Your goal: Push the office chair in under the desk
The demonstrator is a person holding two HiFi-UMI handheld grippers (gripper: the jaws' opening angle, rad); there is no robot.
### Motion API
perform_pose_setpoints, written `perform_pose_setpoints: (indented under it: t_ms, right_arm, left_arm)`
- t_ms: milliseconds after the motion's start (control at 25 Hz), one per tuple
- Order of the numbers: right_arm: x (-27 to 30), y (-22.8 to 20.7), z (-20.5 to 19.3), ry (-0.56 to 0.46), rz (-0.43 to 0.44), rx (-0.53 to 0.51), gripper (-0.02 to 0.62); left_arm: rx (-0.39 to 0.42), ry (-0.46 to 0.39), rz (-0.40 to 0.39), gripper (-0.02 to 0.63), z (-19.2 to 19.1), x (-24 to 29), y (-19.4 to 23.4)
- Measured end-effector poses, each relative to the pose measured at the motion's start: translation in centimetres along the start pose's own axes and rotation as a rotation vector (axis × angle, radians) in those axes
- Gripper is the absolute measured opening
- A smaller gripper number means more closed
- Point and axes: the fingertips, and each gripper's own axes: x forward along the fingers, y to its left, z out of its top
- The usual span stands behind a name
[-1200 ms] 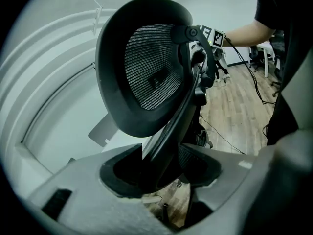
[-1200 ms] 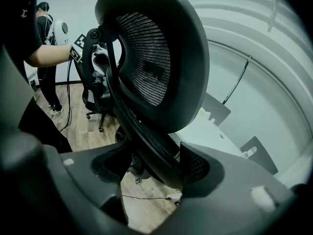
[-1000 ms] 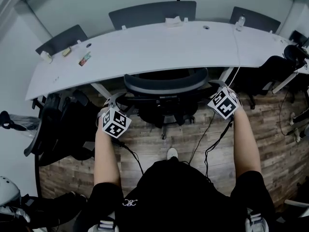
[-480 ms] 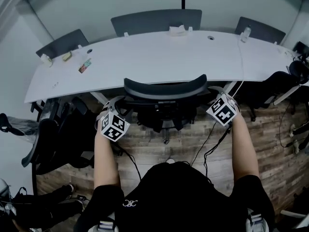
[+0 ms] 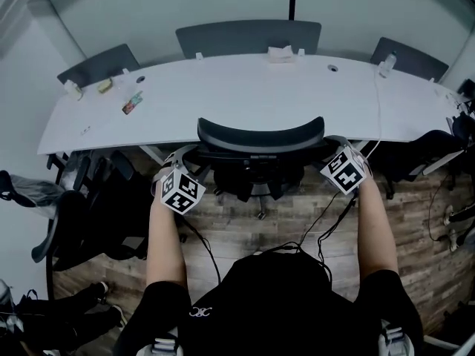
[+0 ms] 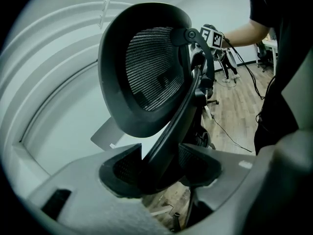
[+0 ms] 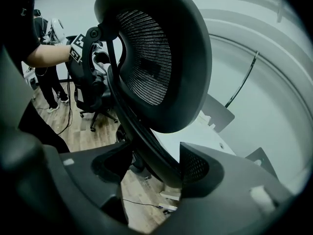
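The office chair (image 5: 260, 134) stands at the middle of the long white bench (image 5: 223, 91). Its curved backrest is right at the bench's near edge, and its seat is out of sight below the top. The person stands behind it on the wooden floor (image 5: 245, 225) with both arms out.

The left gripper (image 5: 180, 156) is at the left end of the backrest. Its jaws (image 6: 161, 168) are closed round the dark strut (image 6: 183, 106) that carries the mesh back. The right gripper (image 5: 334, 142) is at the right end, and its jaws (image 7: 154, 168) clamp the matching strut (image 7: 132, 116) in the same way.

Three grey chairs (image 5: 249, 35) line the far side of the bench. A small packet (image 5: 131, 103) lies near its left end, and a white cable (image 5: 379, 102) crosses it on the right.
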Motion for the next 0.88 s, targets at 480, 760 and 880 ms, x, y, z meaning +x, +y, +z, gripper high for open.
perform_pose_setpoints:
  t_ms: [480, 760, 880]
  right_arm:
    - [2.1, -4.0, 0.3, -0.03, -0.003, -0.036, 0.314]
    - [3.7, -5.7, 1.5, -0.03, -0.016, -0.044, 0.314]
    - [4.2, -6.1, 1.6, -0.022, -0.033, -0.04, 0.316]
  left_arm:
    - [-0.008, -0.001, 0.025, 0.23, 1.3, 2.9, 1.6]
    - [-0.017, 0.045, -0.006, 0.23, 1.1, 5.0, 3.9]
    - [-0.018, 0.053, -0.009, 0.23, 1.1, 5.7, 4.6]
